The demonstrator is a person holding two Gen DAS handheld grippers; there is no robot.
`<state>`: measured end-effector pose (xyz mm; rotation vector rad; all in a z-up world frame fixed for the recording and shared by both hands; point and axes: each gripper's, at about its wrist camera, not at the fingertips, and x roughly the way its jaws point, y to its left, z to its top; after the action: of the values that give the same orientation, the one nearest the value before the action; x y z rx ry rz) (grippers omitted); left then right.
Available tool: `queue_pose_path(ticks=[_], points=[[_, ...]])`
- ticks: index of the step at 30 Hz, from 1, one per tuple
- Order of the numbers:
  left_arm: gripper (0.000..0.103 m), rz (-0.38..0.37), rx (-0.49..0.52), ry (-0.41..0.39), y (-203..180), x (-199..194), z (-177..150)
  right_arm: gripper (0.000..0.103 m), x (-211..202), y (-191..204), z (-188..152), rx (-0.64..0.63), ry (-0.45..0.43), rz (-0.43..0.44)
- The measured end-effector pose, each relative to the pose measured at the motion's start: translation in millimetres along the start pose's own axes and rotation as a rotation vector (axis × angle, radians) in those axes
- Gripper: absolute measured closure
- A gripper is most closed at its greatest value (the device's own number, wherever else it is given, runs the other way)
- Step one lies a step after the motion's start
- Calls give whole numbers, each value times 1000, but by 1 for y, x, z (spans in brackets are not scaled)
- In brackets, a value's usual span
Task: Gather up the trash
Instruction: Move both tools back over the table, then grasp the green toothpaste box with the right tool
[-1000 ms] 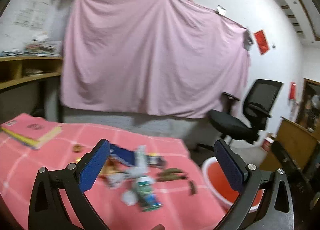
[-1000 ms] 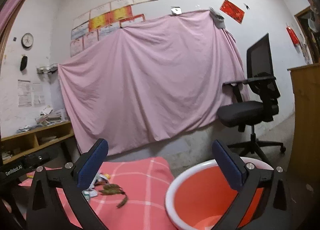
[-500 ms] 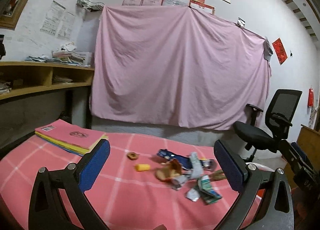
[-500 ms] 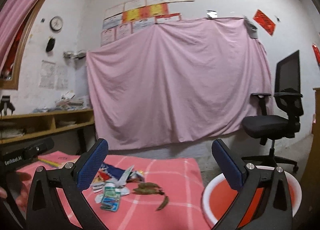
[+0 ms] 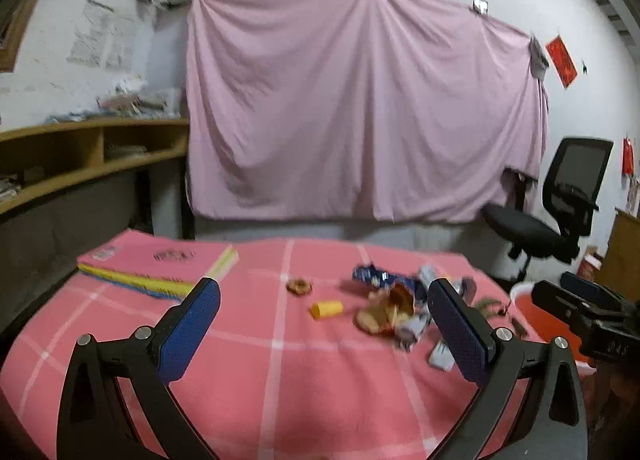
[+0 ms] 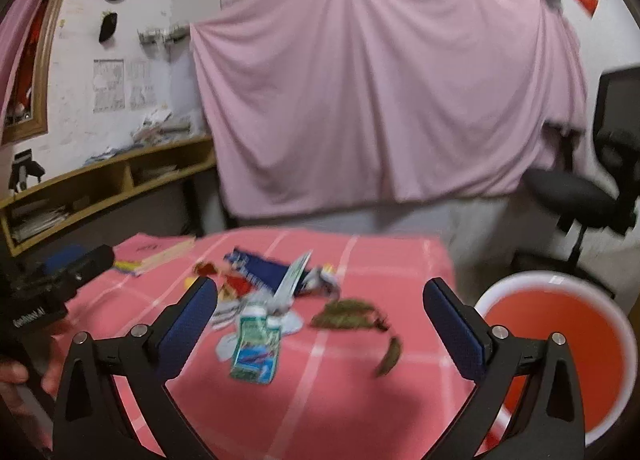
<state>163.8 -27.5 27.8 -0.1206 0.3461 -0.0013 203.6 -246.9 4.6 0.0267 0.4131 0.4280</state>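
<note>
Trash lies in a heap on the pink checked tablecloth (image 5: pixel 248 372): a blue wrapper (image 5: pixel 374 275), a brown crumpled wrapper (image 5: pixel 390 310), a yellow piece (image 5: pixel 327 308) and a small brown ring (image 5: pixel 299 286). The right wrist view shows a green carton (image 6: pixel 256 344), a blue wrapper (image 6: pixel 260 266) and dark peel (image 6: pixel 344 310). An orange bin with a white rim (image 6: pixel 560 344) stands beside the table's right edge. My left gripper (image 5: pixel 324 326) hangs open above the cloth, short of the heap. My right gripper (image 6: pixel 320 326) has wide jaws that are closing with nothing between them, the carton lying ahead.
A stack of pink and yellow books (image 5: pixel 160 266) lies at the table's far left. A black office chair (image 5: pixel 560 211) stands right of the table before a pink sheet (image 5: pixel 360 107) on the wall. Wooden shelves (image 5: pixel 80 155) run along the left wall. A hand (image 6: pixel 16 372) holds the left gripper.
Both views have swung left and dropped toward the table. The trash heap now sits between and ahead of the fingers, and the bin has slid to the right edge of both views.
</note>
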Motion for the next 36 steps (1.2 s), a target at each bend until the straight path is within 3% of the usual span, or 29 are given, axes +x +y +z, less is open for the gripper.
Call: queue_pose_path(ticks=[3, 5, 7, 10, 14, 17, 19, 22, 36], points=[[3, -22, -10, 92, 1, 16, -4, 18, 11, 1, -3, 7, 83, 44], [8, -37, -25, 140, 3, 24, -6, 21, 17, 4, -6, 0, 132, 64], [17, -46, -32, 177, 5, 29, -8, 33, 23, 7, -10, 0, 189, 96], [28, -64, -38, 239, 5, 37, -12, 41, 28, 10, -13, 9, 243, 133], [41, -101, -28, 297, 0, 44, -16, 43, 32, 13, -16, 14, 291, 177], [49, -127, -11, 327, -5, 47, -17, 56, 36, 15, -20, 18, 336, 199], [52, -145, 0, 345, -9, 49, -19, 71, 39, 15, -22, 20, 360, 206], [56, -173, 11, 365, -13, 51, -19, 82, 39, 15, -25, 28, 383, 218], [59, -307, 124, 474, -54, 69, -25, 82, 22, -16, -21, 57, 321, 96]])
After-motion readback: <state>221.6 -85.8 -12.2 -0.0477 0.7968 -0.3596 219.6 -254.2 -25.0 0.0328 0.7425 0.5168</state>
